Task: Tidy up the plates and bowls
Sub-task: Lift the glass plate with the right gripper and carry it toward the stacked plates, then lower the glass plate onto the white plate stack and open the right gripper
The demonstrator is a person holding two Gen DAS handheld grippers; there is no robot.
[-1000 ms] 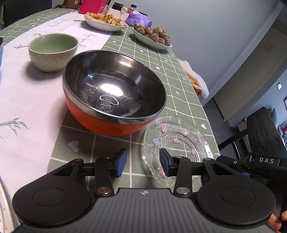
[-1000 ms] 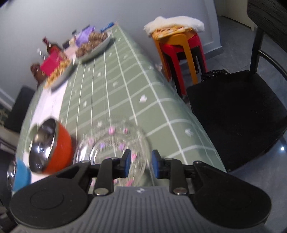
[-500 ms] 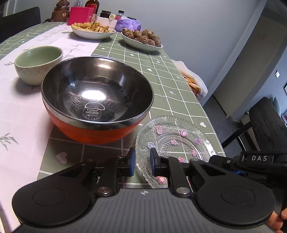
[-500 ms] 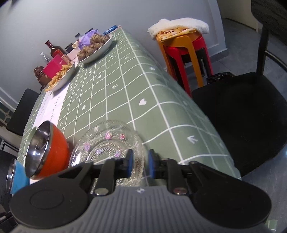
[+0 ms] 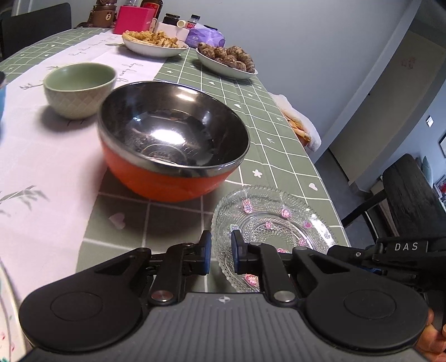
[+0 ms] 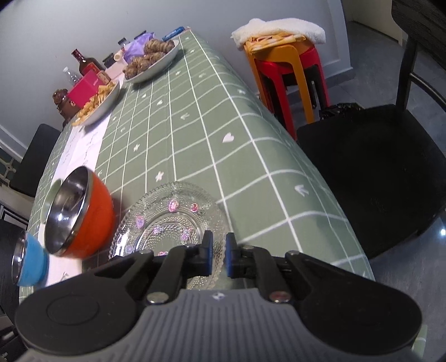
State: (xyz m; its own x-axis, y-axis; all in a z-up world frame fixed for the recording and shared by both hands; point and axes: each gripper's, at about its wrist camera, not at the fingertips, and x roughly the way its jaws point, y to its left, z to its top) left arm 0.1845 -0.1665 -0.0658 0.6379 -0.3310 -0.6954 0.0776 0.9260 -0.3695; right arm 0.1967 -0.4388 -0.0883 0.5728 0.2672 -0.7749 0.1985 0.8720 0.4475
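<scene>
A clear glass plate with pink flowers lies near the table's front right corner; it also shows in the right wrist view. My left gripper is shut on the plate's left rim. My right gripper is shut on the plate's near right rim. An orange bowl with a steel inside stands just left of the plate, also in the right wrist view. A pale green bowl stands behind it. A blue bowl shows at the far left.
Two dishes of food with bottles and a pink box stand at the table's far end. A black chair and stacked red and orange stools stand right of the table edge.
My left gripper has closed from wide open onto the plate's left rim. My right gripper has stayed shut on the plate's right rim while its view steadied.
</scene>
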